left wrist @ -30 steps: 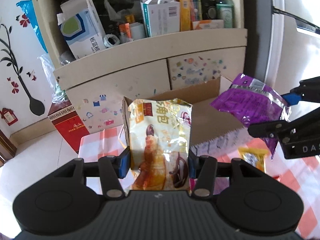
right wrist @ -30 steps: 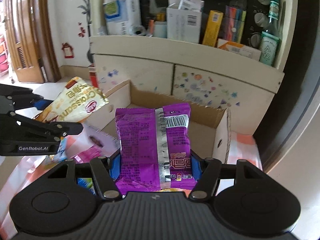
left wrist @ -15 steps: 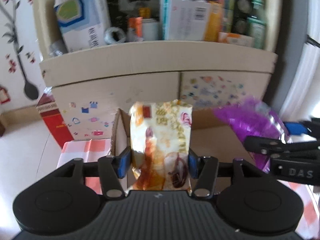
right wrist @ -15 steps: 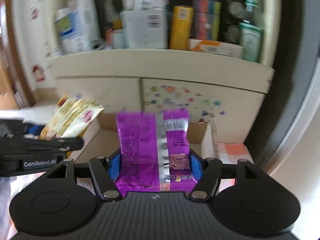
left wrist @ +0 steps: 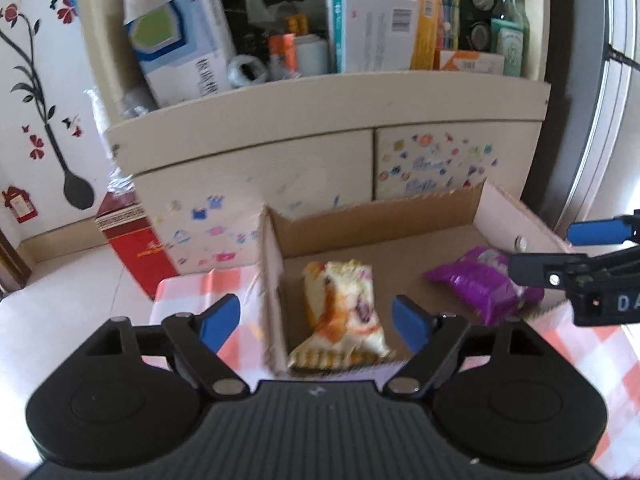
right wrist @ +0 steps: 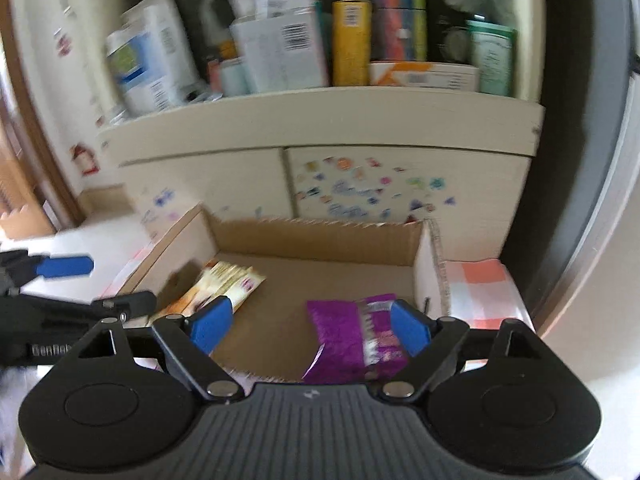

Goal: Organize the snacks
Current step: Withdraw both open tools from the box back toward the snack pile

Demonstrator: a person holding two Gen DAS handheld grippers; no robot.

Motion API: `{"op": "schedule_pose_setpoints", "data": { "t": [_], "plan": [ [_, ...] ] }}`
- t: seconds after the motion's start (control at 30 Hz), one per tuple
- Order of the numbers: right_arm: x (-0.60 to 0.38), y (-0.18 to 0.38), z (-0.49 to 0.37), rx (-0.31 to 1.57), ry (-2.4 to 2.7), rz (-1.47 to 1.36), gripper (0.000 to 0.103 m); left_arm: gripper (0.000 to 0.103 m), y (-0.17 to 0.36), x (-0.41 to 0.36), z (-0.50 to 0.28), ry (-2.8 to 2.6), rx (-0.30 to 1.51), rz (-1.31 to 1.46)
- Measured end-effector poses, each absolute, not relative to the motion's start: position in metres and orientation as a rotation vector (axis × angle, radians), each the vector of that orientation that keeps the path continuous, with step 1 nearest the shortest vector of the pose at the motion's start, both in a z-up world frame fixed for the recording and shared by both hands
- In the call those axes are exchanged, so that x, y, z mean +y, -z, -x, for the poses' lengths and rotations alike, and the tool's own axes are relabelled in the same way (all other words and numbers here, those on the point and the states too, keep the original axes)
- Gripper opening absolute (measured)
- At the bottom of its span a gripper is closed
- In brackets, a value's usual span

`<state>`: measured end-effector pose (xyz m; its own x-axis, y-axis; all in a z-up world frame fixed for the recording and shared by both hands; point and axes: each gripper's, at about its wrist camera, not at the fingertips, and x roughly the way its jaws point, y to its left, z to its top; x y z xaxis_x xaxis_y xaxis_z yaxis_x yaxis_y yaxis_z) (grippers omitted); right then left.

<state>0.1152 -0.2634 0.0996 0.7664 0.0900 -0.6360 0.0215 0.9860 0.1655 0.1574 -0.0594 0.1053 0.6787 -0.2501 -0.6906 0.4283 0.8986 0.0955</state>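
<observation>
A yellow croissant packet (left wrist: 340,312) lies inside the open cardboard box (left wrist: 360,220), near its left wall. My left gripper (left wrist: 316,322) hangs above it with its jaws opening, and the blue pads stand clear of the packet. A purple snack bag (right wrist: 356,340) lies in the right half of the box (right wrist: 316,236). My right gripper (right wrist: 310,328) is over it, jaws opening too, and nothing is pinched. Each gripper shows at the edge of the other's view: the right gripper (left wrist: 576,252), the left gripper (right wrist: 96,284). The purple snack bag (left wrist: 480,284) and the croissant packet (right wrist: 224,288) appear in both views.
The box stands on an orange-and-white checked cloth (left wrist: 580,344). Behind it is a cream cabinet (left wrist: 320,140) whose shelf is crowded with cartons, a bottle (left wrist: 508,32) and tins. A red box (left wrist: 136,248) stands on the floor at the left.
Both grippers have opened and let go of their packets. The croissant packet and the purple bag have dropped from the jaws into the box, and both hands moved over it.
</observation>
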Motion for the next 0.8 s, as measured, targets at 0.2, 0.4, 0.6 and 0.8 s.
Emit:
{"op": "schedule_pose_setpoints", "data": {
  "t": [0.2,0.4,0.6,0.8],
  "plan": [
    [-0.239,-0.097,-0.101,0.735,-0.145,-0.134,0.092,0.084,-0.102,-0.024,-0.144,0.356,0.772,-0.26],
    [-0.219,-0.089,-0.089,0.783,-0.197,-0.126,0.092,0.084,-0.098,-0.001,-0.127,0.327,0.79,-0.287],
    [-0.203,-0.085,-0.074,0.845,-0.206,-0.144,0.092,0.085,-0.086,0.017,-0.117,0.304,0.837,-0.337],
    [-0.178,-0.082,-0.053,0.903,-0.245,-0.173,0.092,0.086,-0.075,0.032,-0.115,0.238,0.896,-0.32]
  ]
}}
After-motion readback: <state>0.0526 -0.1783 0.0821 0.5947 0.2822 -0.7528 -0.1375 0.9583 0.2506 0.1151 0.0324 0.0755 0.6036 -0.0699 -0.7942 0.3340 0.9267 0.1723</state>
